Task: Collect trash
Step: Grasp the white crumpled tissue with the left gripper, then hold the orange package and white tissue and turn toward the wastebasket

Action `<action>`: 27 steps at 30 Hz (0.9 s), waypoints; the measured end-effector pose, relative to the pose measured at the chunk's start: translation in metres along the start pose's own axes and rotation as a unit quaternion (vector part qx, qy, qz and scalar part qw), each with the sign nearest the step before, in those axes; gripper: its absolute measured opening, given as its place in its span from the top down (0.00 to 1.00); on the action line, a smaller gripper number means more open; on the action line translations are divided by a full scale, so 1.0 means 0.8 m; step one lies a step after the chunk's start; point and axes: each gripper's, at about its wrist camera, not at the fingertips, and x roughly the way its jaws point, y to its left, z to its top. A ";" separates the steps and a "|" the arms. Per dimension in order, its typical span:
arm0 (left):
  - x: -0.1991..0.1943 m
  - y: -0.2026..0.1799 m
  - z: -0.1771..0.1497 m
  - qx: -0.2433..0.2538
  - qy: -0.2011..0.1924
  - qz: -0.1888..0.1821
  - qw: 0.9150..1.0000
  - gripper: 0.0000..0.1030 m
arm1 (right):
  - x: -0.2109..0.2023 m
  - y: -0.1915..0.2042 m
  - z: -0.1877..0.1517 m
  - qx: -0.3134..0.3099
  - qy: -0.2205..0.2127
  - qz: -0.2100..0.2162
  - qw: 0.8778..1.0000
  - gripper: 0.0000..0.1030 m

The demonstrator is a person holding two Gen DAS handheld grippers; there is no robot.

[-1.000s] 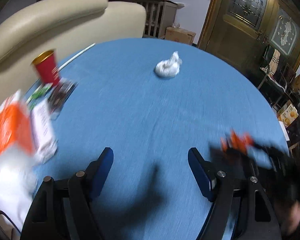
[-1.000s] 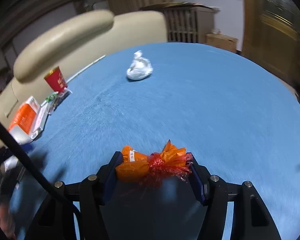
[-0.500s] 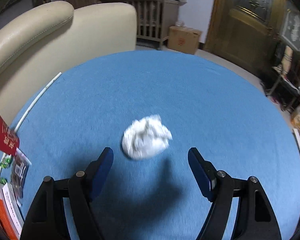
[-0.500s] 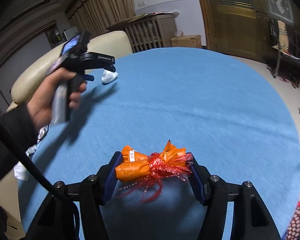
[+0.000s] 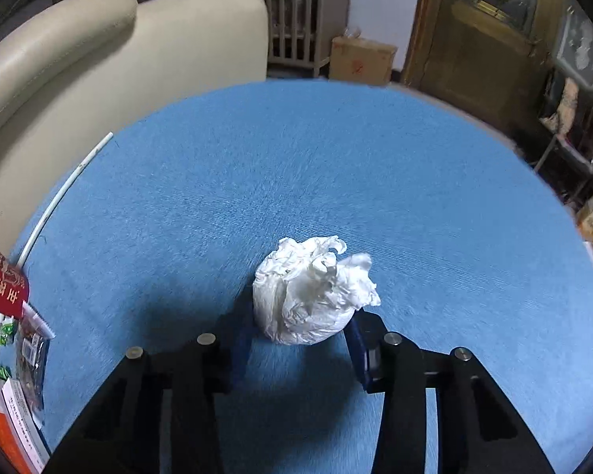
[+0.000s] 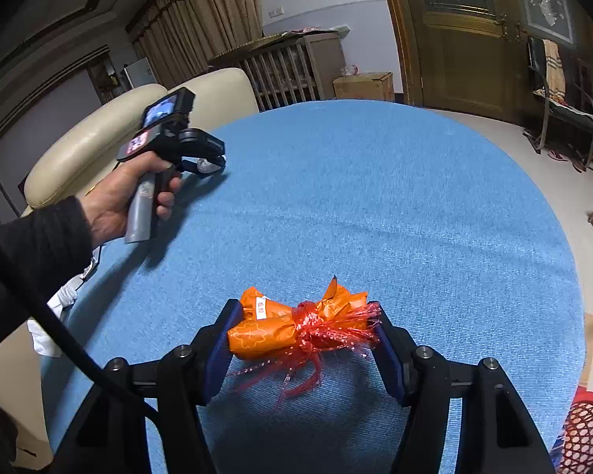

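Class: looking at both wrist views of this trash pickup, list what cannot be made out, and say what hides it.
- Left wrist view: red cup, cut off by the frame edge.
- Left wrist view: underside of the white tissue wad, hidden by its own bulk.
- Right wrist view: red basket, cut off at the corner; contents unseen.

a: how many trash pieces sit between jaws?
b: two: one crumpled white tissue (image 5: 310, 294), one orange wrapper bundle (image 6: 296, 322).
a: and elsewhere?
b: one red cup (image 5: 2, 282), one white straw (image 5: 65, 189), one red basket (image 6: 583, 432), one cardboard box (image 5: 361, 59).
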 end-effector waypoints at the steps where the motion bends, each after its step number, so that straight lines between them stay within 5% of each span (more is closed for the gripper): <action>1: -0.014 0.005 -0.006 0.001 -0.008 -0.003 1.000 0.58 | -0.001 0.002 0.000 -0.001 -0.002 0.001 1.000 0.36; 7: -0.078 0.021 -0.056 0.004 -0.031 0.004 0.999 0.58 | -0.007 0.017 -0.001 -0.012 -0.007 0.016 1.000 0.36; 17: -0.166 0.040 -0.192 -0.007 -0.010 0.057 0.998 0.58 | -0.025 0.044 -0.020 -0.025 -0.001 0.024 0.999 0.36; 27: -0.224 0.036 -0.271 -0.013 -0.013 0.036 0.999 0.58 | -0.071 0.049 -0.049 -0.018 -0.013 0.012 1.000 0.36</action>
